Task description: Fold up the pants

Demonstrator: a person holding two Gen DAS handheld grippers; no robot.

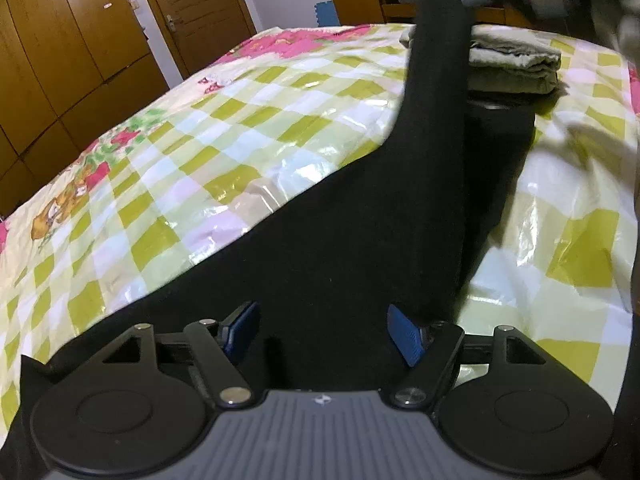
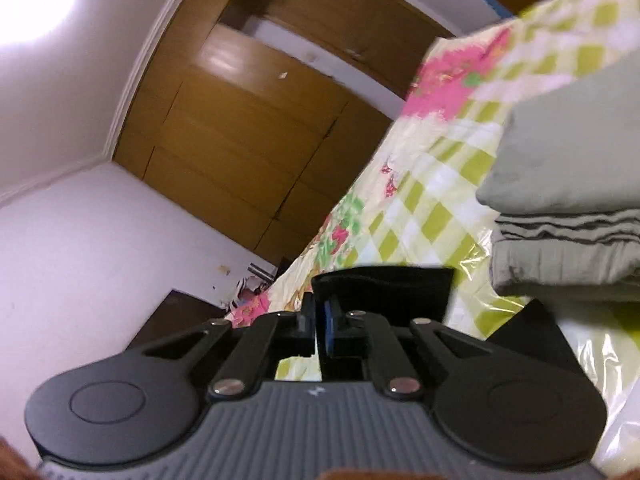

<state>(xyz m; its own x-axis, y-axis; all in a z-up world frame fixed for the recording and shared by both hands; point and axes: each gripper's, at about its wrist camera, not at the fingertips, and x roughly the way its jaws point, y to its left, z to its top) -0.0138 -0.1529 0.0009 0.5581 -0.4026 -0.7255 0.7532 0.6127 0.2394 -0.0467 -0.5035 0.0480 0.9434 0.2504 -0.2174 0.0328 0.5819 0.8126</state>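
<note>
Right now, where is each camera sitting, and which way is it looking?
Left wrist: sits on the left gripper, looks down along the black pants on the checkered bed cover; jaws open.
Right wrist: sits on the right gripper, tilted towards the wooden wardrobe; jaws pinch black cloth.
Both show: the bed cover, the folded grey-green clothes, the wardrobe.

The left gripper (image 1: 322,330) tilts downward over the black pants (image 1: 320,248), its jaws spread wide with the blue pads clear of the cloth. The right gripper (image 2: 322,320) points nearly level, rolled sideways, its jaws closed tight on a fold of the black pants (image 2: 384,288).
</note>
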